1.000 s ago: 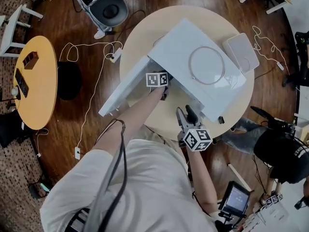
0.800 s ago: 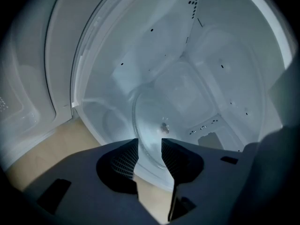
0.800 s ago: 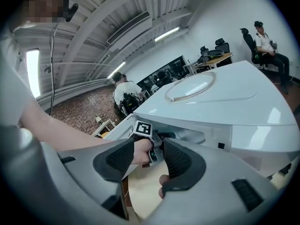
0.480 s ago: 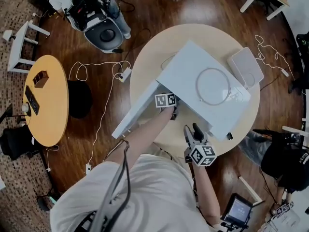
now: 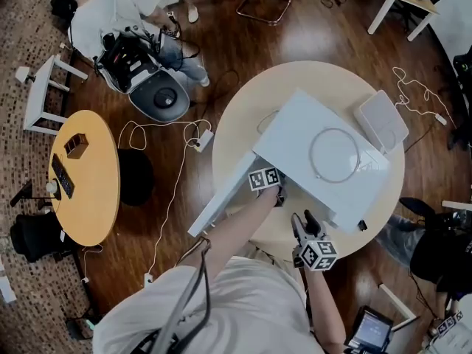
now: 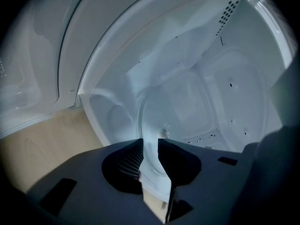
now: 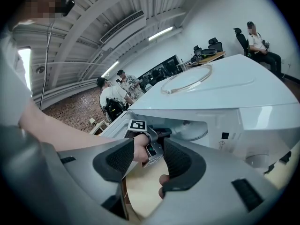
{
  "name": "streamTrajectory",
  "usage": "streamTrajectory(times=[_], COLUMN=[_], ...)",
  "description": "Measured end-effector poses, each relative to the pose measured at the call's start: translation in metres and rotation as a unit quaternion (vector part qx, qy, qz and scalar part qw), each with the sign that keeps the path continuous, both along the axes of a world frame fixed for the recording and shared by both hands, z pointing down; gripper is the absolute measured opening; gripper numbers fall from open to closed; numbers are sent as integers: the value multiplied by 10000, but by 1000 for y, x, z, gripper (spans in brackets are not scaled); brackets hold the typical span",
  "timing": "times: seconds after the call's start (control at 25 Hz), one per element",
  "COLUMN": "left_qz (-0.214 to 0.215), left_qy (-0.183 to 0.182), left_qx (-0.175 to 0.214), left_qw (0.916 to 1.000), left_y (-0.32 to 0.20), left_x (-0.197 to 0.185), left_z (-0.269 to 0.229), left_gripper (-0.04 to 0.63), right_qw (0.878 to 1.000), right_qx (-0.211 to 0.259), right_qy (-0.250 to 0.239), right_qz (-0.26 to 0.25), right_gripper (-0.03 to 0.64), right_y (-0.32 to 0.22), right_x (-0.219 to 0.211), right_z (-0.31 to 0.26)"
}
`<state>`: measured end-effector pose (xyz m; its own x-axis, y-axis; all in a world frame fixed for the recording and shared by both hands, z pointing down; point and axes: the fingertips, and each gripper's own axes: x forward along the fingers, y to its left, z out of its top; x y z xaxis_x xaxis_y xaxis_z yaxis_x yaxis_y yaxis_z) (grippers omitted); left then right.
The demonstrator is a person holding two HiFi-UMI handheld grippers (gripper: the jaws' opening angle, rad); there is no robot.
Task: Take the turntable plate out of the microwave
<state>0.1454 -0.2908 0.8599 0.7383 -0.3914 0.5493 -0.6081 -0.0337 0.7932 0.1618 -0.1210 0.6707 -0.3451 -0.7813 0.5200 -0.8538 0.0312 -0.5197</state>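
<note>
The white microwave (image 5: pixel 295 135) stands on a round table with its door (image 5: pixel 225 198) swung open to the left. My left gripper (image 6: pixel 151 149) reaches into the cavity; only its marker cube (image 5: pixel 264 178) shows from above. The glass turntable plate (image 6: pixel 157 109) looks tilted here, and its near rim runs between the two pads. The jaws have just been closing and now press on that rim. My right gripper (image 5: pixel 302 220) hangs open in front of the microwave with nothing in it. In the right gripper view, the right gripper (image 7: pixel 149 161) looks toward the left hand at the opening.
A thin ring (image 5: pixel 311 153) lies on the microwave's top. A white flat box (image 5: pixel 381 120) sits on the round table (image 5: pixel 243 120) behind it. A yellow side table (image 5: pixel 85 175), cables on the floor and seated people (image 5: pixel 442 253) surround the spot.
The head view has shifted, so the microwave sits lower and further right in the picture. The left gripper's cube has rolled a little at the opening. The right gripper keeps its place.
</note>
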Motion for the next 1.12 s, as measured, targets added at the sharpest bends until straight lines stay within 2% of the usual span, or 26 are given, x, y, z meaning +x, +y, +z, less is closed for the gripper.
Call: streamTrajectory(times=[0.36, 0.64, 1.12], left_qz=[-245, -337, -450], left_qy=[19, 178, 210], left_qx=[-175, -195, -80], left_qw=[9995, 9991, 9987], left_y=[5, 4, 7], left_x=[-2, 4, -1], left_z=[9, 6, 1], left_gripper=[11, 9, 9], right_qw=[9999, 9996, 9991], right_qx=[-113, -218, -312], right_qy=[98, 168, 262], right_qz=[23, 52, -65], right_gripper=[207, 207, 207], right_y=[12, 26, 40], right_x=[0, 5, 11], right_z=[9, 14, 18])
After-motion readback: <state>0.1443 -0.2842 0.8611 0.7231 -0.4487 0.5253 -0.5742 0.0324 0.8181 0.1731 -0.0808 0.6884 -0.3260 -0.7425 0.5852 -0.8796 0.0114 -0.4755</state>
